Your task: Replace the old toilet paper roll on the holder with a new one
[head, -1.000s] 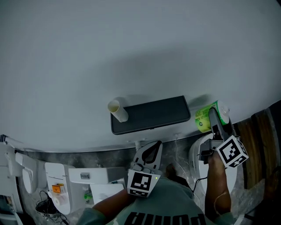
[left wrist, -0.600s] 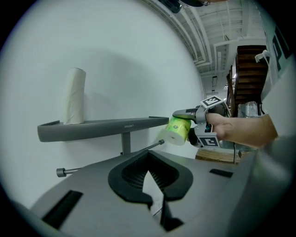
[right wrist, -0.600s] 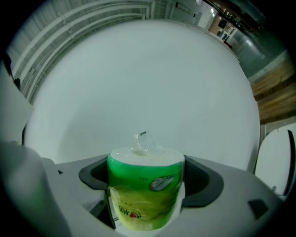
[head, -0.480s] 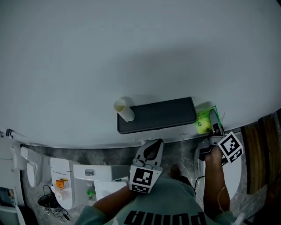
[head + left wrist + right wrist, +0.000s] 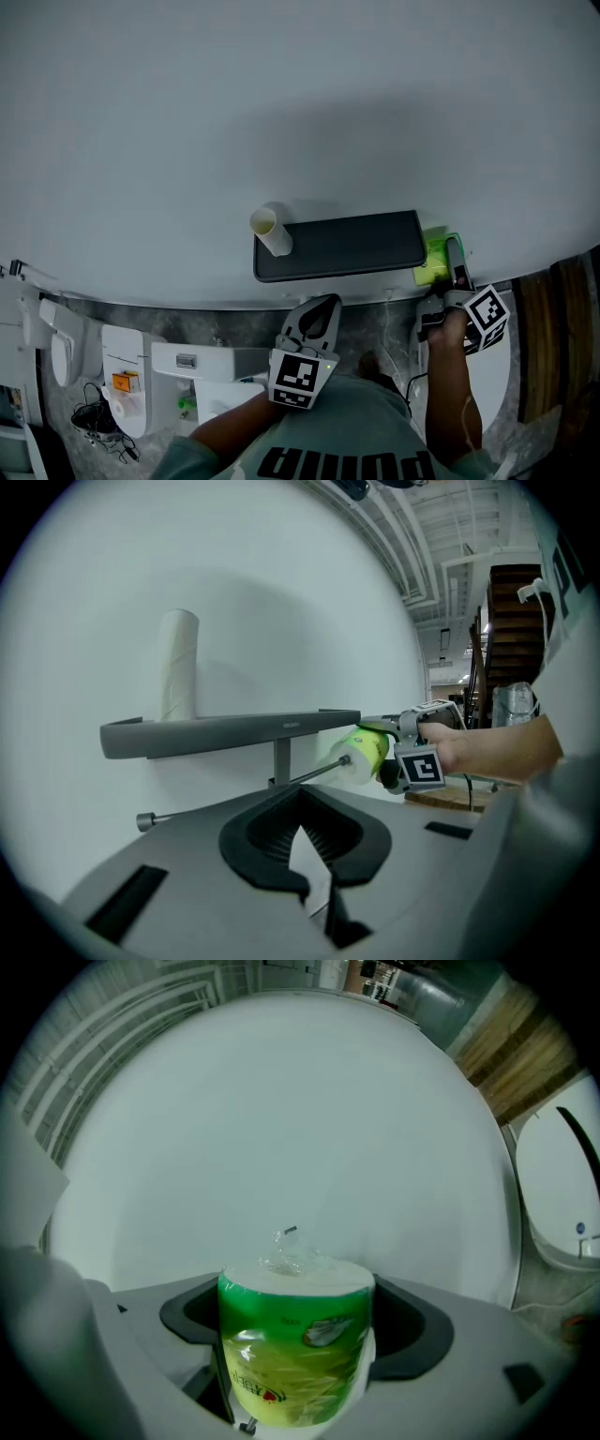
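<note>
A dark wall holder with a flat shelf (image 5: 337, 246) carries an empty cardboard tube (image 5: 270, 231) standing upright on its left end (image 5: 178, 666). Under the shelf (image 5: 230, 731) a thin metal rod (image 5: 314, 774) runs sideways. My right gripper (image 5: 452, 261) is shut on a new roll in green plastic wrap (image 5: 431, 262), held at the holder's right end. In the left gripper view the rod's tip meets the roll (image 5: 367, 752). The roll (image 5: 291, 1363) fills the right gripper's jaws (image 5: 295, 1321). My left gripper (image 5: 322, 305) hangs below the holder, shut and empty (image 5: 314, 897).
A white toilet (image 5: 495, 375) stands under my right arm, beside a wooden panel (image 5: 553, 337). More white sanitary fixtures (image 5: 127, 375) and some cables (image 5: 98, 427) lie at lower left. A dark staircase (image 5: 511, 621) shows far off in the left gripper view.
My right gripper has carried the green roll leftward and closer to the wall, up against the holder's right end. The left gripper has stayed in place.
</note>
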Demonstrator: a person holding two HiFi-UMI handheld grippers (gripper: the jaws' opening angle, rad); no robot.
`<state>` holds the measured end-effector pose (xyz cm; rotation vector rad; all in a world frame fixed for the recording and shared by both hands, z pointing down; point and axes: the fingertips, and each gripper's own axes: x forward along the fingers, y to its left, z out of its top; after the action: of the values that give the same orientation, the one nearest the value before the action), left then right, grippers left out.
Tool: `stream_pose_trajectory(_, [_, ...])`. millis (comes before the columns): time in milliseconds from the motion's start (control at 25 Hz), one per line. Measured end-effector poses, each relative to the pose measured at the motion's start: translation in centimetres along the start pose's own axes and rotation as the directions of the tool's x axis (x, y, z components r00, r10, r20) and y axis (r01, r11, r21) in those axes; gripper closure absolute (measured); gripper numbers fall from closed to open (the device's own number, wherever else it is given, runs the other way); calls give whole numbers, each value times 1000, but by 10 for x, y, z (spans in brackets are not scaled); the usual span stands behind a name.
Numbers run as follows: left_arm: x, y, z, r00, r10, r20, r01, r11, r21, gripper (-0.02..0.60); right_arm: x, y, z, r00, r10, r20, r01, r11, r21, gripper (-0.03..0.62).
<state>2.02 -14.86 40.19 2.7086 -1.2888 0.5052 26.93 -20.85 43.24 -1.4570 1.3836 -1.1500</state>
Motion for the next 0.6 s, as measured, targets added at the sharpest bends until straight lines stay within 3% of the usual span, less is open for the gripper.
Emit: stream_pose_trajectory(600, [-6,7,-3,1000,11,1,-11,1000,-7,577,2,-10,-11,999,33,24,-38,968,250,140])
